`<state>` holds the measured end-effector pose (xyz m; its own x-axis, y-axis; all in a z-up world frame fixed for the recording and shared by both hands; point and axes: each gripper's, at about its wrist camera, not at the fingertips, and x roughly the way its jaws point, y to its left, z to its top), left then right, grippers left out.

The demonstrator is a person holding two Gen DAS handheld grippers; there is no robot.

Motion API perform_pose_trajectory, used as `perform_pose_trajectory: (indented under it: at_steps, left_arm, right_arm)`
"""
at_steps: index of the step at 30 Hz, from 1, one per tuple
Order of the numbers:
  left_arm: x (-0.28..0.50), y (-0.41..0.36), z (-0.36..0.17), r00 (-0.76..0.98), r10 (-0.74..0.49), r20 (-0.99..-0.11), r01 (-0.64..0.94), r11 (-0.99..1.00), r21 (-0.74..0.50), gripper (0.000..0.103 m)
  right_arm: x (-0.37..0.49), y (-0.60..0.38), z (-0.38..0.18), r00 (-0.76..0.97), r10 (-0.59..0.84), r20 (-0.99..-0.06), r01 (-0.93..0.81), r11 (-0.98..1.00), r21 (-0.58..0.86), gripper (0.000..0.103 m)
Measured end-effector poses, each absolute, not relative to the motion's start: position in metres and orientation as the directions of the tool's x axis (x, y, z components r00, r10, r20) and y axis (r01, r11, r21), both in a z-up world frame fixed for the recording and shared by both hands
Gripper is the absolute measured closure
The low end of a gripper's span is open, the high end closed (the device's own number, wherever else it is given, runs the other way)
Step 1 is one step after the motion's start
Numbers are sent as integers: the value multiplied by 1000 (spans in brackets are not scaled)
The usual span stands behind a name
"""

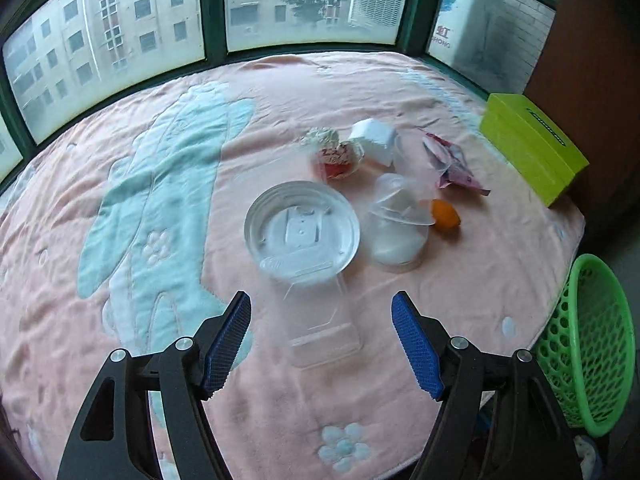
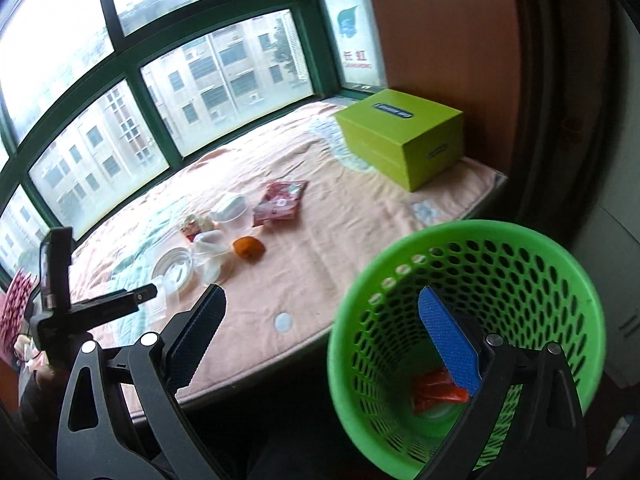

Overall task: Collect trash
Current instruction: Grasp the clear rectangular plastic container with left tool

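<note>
The trash lies clustered mid-blanket [image 1: 400,300]: a round white lid [image 1: 302,229], a clear cup [image 1: 398,232], an orange peel [image 1: 445,215] and a red wrapper [image 1: 450,162]. My left gripper [image 1: 322,344] hangs spread and empty over a clear tray [image 1: 324,328]. My right gripper [image 2: 320,344] gapes empty above the green basket [image 2: 560,280].

- A home, seemingly an apartment bay-window nook: green-framed windows [image 1: 212,12] at the frame's top face residential blocks.
- A pink fleece blanket with pale-blue flowers [image 1: 120,208] covers the ledge.
</note>
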<state>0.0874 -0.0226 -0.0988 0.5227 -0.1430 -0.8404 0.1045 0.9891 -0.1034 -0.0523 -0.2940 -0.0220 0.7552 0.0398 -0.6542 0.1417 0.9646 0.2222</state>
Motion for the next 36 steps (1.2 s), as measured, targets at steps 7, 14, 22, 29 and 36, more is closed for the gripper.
perform_pose_trajectory:
  at_steps: [7, 14, 22, 29, 36]
  left_arm:
    - [98, -18, -123, 478, -119, -870, 58, 993, -104, 33]
    - [105, -20, -138, 446, -127, -886, 53, 992, -115, 46]
    - [99, -13, -127, 454, -179, -873, 81, 984, -160, 55]
    - [88, 2, -100, 498, -210, -842, 105, 978, -181, 56]
    - [85, 26, -79, 542, -210, -813, 98, 977, -187, 56]
  right_arm:
    - [-39, -283, -28, 738, 66, -671, 117, 968, 224, 7]
    - [-26, -272, -34, 722, 86, -687, 90, 972, 215, 7]
    - [-3, -252, -38, 702, 146, -697, 27, 973, 230, 7]
    - [32, -221, -40, 676, 221, -703, -62, 968, 244, 7]
    - [79, -188, -50, 640, 274, -717, -124, 959, 256, 10]
